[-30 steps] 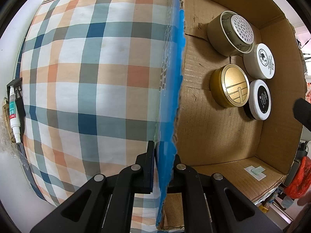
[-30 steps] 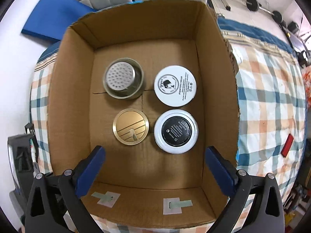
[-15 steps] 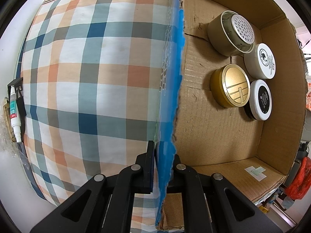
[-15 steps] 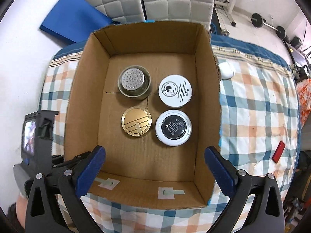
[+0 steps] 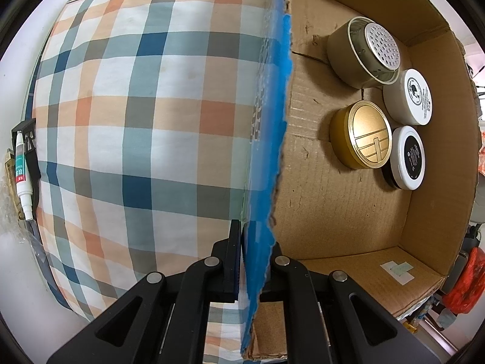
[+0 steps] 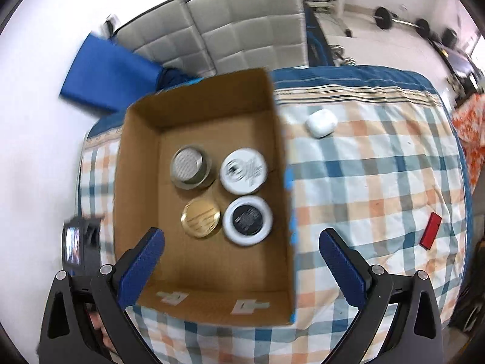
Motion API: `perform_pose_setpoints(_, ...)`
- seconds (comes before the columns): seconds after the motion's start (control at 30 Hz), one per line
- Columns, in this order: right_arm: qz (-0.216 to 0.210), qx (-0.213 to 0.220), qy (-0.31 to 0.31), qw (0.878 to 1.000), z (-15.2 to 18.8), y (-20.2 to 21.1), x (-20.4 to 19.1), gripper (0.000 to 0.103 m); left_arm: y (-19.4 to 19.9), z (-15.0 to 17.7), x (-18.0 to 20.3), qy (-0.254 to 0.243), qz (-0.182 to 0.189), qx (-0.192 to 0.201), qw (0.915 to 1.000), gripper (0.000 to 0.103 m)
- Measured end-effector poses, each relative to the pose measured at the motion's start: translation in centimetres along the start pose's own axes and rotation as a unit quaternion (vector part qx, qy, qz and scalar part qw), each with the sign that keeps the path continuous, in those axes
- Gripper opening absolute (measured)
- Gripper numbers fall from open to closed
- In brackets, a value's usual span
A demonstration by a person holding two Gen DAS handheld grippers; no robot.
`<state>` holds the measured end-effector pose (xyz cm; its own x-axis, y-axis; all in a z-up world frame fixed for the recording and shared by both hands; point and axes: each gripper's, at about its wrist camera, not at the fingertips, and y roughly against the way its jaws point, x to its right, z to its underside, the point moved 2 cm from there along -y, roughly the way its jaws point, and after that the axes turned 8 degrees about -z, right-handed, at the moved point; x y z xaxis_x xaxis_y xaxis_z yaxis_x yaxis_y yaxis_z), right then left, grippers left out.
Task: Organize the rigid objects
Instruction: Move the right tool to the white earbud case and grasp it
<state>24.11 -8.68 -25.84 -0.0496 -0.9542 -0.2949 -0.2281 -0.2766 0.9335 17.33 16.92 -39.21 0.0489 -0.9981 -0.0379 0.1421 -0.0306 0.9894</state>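
Cardboard box [image 6: 209,261] on the plaid-covered table [image 6: 363,182] holds four round tins [image 6: 200,218] near its centre. Left tool [image 5: 251,261] pinches the box's wall; right tool [image 6: 239,261] hangs wide open, empty, above the box.

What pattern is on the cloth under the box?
Checked cloth: white, teal, orange and tan; clearest in left wrist view.

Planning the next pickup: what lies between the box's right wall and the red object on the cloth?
Only bare checked cloth lies between the box wall and the red object, seen in the right wrist view.
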Motion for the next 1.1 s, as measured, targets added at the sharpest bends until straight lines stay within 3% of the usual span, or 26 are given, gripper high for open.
perform_pose_setpoints(0.2,-0.012,0.052,-0.120,0.991,-4.5,-0.8,8.2,0.103,-0.2,-0.1,0.1,0.003,-0.005,-0.001,1.0000,0.005)
perform_pose_setpoints(0.33,-0.030,0.049,-0.228,0.972,-6.8,-4.8,14.3,0.103,-0.3,-0.1,0.1,0.006,-0.007,-0.002,1.0000,0.005)
perform_pose_setpoints(0.4,-0.045,0.037,-0.260,0.964,-7.5,-7.0,16.1,0.103,-0.3,-0.1,0.1,0.007,-0.008,-0.003,0.9999,0.005)
perform_pose_setpoints(0.53,-0.034,0.046,-0.298,0.953,-9.5,-11.3,18.3,0.100,-0.4,-0.2,0.1,0.007,-0.009,-0.005,0.9999,0.005)
perform_pose_setpoints(0.63,-0.036,0.047,-0.303,0.951,-10.9,-13.8,18.6,0.086,-0.3,-0.5,0.3,0.007,-0.013,-0.006,0.9999,0.005)
perform_pose_setpoints(0.73,-0.024,0.043,-0.300,0.953,-12.4,-15.7,18.7,0.081,-0.2,-0.7,0.4,0.007,-0.015,-0.008,0.9998,0.005)
perform_pose_setpoints(0.83,-0.011,0.013,-0.299,0.954,-13.4,-17.7,19.4,0.076,-0.3,-1.1,0.5,0.007,-0.016,-0.009,0.9998,0.005)
perform_pose_setpoints(0.97,0.042,-0.004,-0.249,0.968,-14.7,-18.2,18.8,0.062,-0.3,-1.5,0.6,0.004,-0.019,-0.009,0.9998,0.005)
perform_pose_setpoints(1.0,0.057,-0.012,-0.232,0.971,-14.8,-18.3,18.3,0.054,-0.3,-1.5,0.6,0.005,-0.018,-0.009,0.9998,0.005)
perform_pose_setpoints(1.1,0.083,-0.036,-0.186,0.978,-14.3,-18.6,17.4,0.054,-0.3,-1.6,0.5,0.007,-0.013,-0.009,0.9999,0.005)
